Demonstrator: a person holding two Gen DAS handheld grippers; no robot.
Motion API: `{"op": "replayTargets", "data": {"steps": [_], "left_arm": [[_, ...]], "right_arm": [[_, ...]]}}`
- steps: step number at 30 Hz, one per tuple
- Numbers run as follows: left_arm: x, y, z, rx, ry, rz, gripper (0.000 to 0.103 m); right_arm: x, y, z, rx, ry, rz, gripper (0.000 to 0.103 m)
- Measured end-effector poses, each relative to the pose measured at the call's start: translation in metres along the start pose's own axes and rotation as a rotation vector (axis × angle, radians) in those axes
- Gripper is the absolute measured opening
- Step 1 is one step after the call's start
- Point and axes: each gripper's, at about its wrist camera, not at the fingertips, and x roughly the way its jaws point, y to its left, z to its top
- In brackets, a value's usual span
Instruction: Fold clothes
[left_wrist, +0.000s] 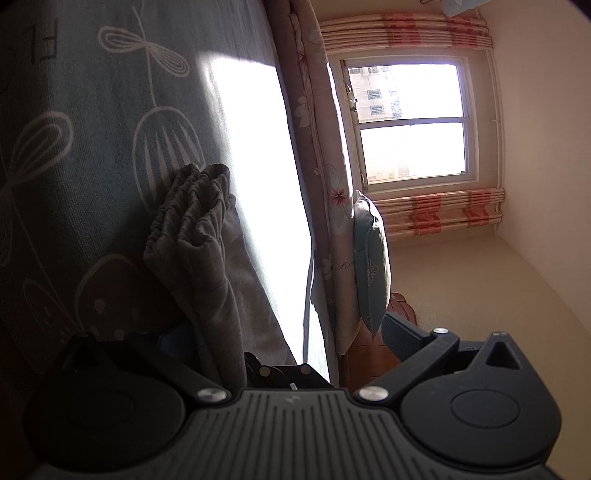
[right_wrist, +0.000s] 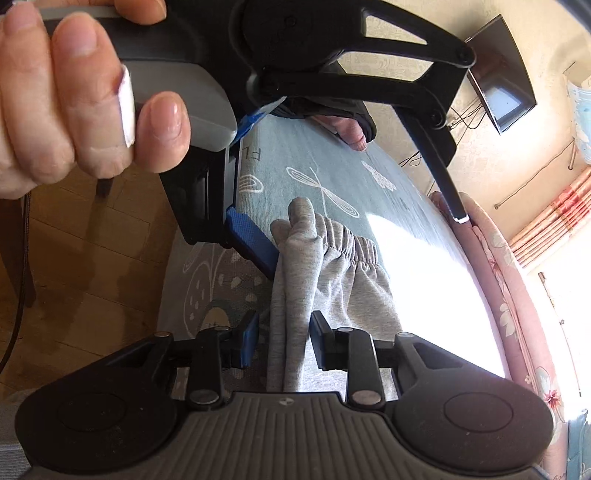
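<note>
Two grippers (right_wrist: 282, 341) (right_wrist: 255, 242) on grey elasticated cotton trousers (right_wrist: 332, 280): our right fingers narrow, not pinching; left fingers wide. We judge: close both firmly before lifting.

Grey sweatpants (right_wrist: 332, 266): soft heathered jersey, gathered elastic waistband. Lying on the bed's teal printed sheet (right_wrist: 332, 166), partly folded lengthwise, with fabric layers stacked into a narrow ridge along one edge. Waistband end bunched and raised slightly off the sheet. Far side of the garment in bright sunlight.
</note>
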Motion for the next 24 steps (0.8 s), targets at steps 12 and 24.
{"op": "replayTargets", "data": {"steps": [12,24], "left_arm": [[0.033,0.002,0.006,-0.018,-0.050,0.093,0.102],[0.039,-0.013,0.014,0.046,-0.054,0.211,0.101]], "right_arm": [[-0.029,-0.034,-0.008,0.168,-0.026,-0.013,0.008],[-0.059,-0.046,-0.022,0.225,-0.058,-0.009,0.008]]}}
